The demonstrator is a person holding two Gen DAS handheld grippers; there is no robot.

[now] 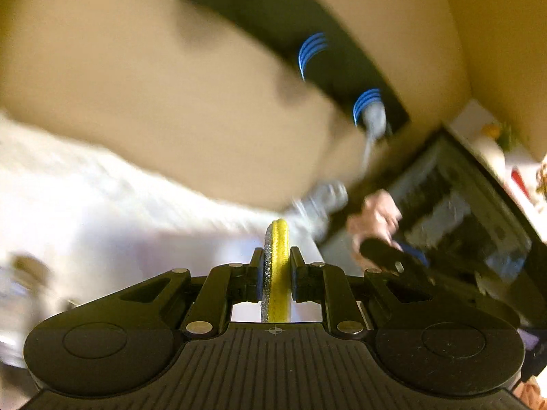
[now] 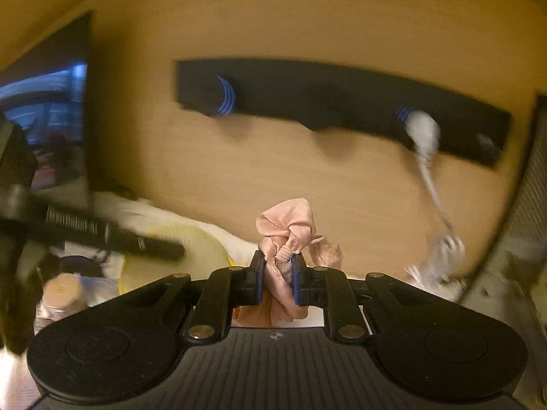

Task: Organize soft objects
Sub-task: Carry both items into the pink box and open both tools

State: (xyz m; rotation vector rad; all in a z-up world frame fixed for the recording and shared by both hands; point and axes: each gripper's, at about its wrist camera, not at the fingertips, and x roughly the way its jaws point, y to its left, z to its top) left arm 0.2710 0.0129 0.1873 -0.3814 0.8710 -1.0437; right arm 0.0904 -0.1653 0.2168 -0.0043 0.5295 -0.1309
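My left gripper (image 1: pixel 277 256) is shut on a yellow sponge (image 1: pixel 278 273) with a grey scouring face, held edge-on between the pads. Ahead of it, blurred, a black wall rack (image 1: pixel 273 10) carries blue-ringed pegs (image 1: pixel 367 104). My right gripper (image 2: pixel 278 259) is shut on a pink satin scrunchie (image 2: pixel 287 225), whose folds bunch up above the fingers. The same black rack (image 2: pixel 324 99) lies ahead in the right wrist view, with a bare peg (image 2: pixel 225 99) on the left. A white fluffy item (image 2: pixel 424 130) hangs from the right peg.
The rack is fixed to a tan wall (image 2: pixel 273 177). A person's hand (image 1: pixel 376 218) grips a black handle at the right of the left wrist view, beside a dark shelf unit (image 1: pixel 461 212). A blurred black bar (image 2: pixel 102 235) and a pale, yellow-rimmed round thing (image 2: pixel 191 249) lie low left.
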